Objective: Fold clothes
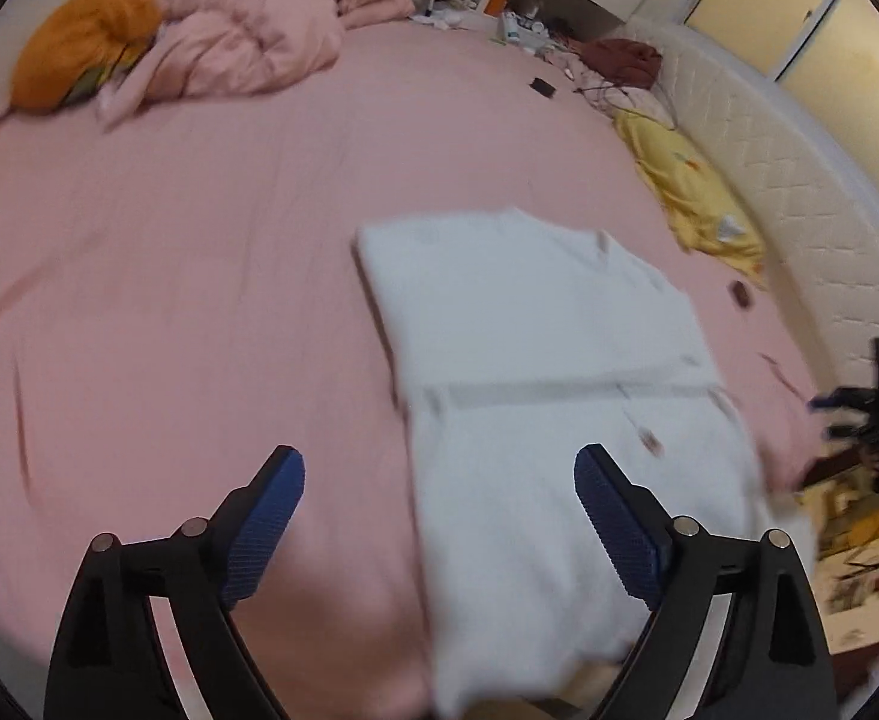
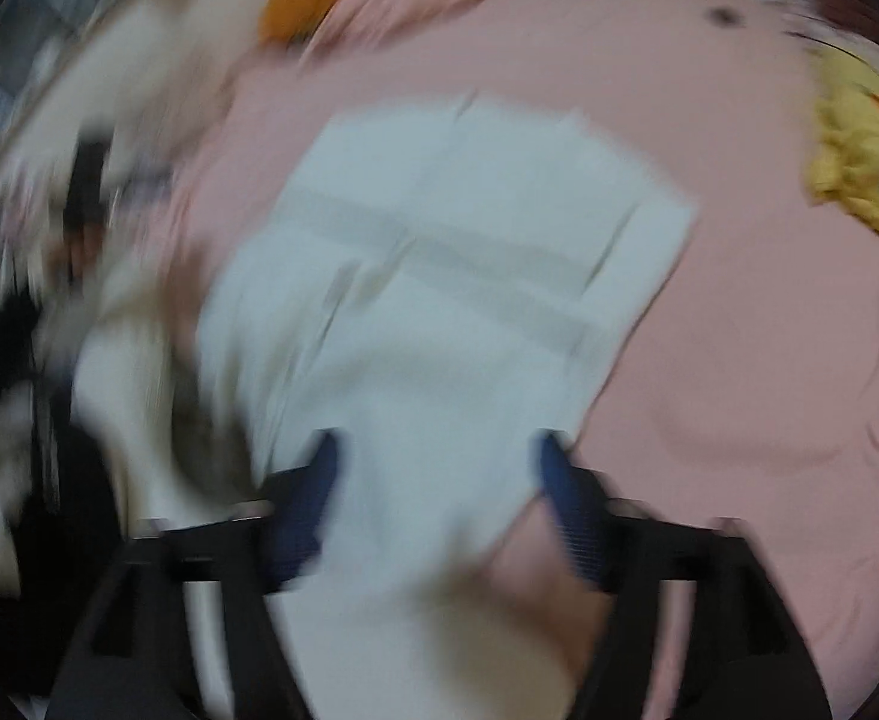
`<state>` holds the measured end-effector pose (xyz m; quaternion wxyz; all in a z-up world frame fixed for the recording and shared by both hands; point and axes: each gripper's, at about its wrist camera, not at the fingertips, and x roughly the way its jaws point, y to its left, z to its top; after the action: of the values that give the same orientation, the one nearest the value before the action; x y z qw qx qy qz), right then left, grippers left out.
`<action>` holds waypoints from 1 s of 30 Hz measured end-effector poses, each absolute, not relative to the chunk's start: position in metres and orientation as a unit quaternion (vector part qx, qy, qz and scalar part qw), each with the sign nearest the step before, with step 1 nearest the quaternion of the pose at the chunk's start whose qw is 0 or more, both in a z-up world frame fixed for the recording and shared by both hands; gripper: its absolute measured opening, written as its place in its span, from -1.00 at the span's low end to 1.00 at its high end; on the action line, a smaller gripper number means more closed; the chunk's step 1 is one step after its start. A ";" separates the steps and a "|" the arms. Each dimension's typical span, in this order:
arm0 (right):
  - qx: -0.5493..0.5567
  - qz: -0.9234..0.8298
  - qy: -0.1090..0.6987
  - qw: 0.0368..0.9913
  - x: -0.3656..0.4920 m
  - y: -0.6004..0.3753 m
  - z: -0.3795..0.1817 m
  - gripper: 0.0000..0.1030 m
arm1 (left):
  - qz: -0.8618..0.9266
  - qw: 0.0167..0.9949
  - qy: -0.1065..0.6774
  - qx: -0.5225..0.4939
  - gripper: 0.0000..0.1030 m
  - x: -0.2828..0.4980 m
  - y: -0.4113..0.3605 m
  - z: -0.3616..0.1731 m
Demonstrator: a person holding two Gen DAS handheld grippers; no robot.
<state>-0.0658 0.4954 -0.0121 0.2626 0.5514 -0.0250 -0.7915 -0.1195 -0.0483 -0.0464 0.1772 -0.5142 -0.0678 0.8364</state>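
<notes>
So far you have the white cotton garment (image 1: 535,360) lying flat as a long strip on the pink bedsheet (image 1: 199,300), centre right of the left view, sides apparently folded in. Your left gripper (image 1: 439,516) is spread wide and empty above its near end; your right gripper (image 2: 439,504) looks wide too, though blurred. Folding it crosswise probably remains.
</notes>
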 end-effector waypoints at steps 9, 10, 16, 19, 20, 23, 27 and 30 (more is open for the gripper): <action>0.504 -0.775 -0.345 0.162 -0.214 0.585 -0.129 0.55 | 0.809 0.146 -0.035 -0.568 0.54 -0.287 -0.001 -0.141; 0.500 -0.777 -0.348 0.159 -0.222 0.587 -0.138 0.55 | 0.806 0.148 -0.034 -0.572 0.46 -0.295 0.002 -0.148; 0.504 -0.760 -0.373 0.169 -0.263 0.591 -0.185 0.55 | 0.786 0.190 -0.028 -0.588 -0.14 -0.323 0.020 -0.179; 0.508 -0.751 -0.377 0.189 -0.275 0.588 -0.195 0.58 | 0.779 0.219 -0.065 -0.583 -0.14 -0.331 0.020 -0.178; 0.501 -0.747 -0.383 0.209 -0.277 0.586 -0.191 0.57 | 0.775 0.236 -0.079 -0.581 -0.14 -0.332 0.021 -0.176; 0.504 -0.738 -0.374 0.249 -0.289 0.572 -0.190 0.56 | 0.769 0.272 -0.065 -0.575 -0.21 -0.331 0.034 -0.172; 0.504 -0.751 -0.359 0.233 -0.285 0.570 -0.186 -0.67 | 0.775 0.274 -0.086 -0.564 -0.72 -0.332 0.035 -0.170; 0.503 -0.760 -0.347 0.221 -0.282 0.568 -0.182 -0.68 | 0.773 0.273 -0.092 -0.565 -0.73 -0.324 0.037 -0.165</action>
<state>-0.2824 0.5683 -0.1820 0.2208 0.5035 -0.3475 -0.7596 -0.3239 0.0369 -0.1651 0.2733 -0.5651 -0.0917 0.7730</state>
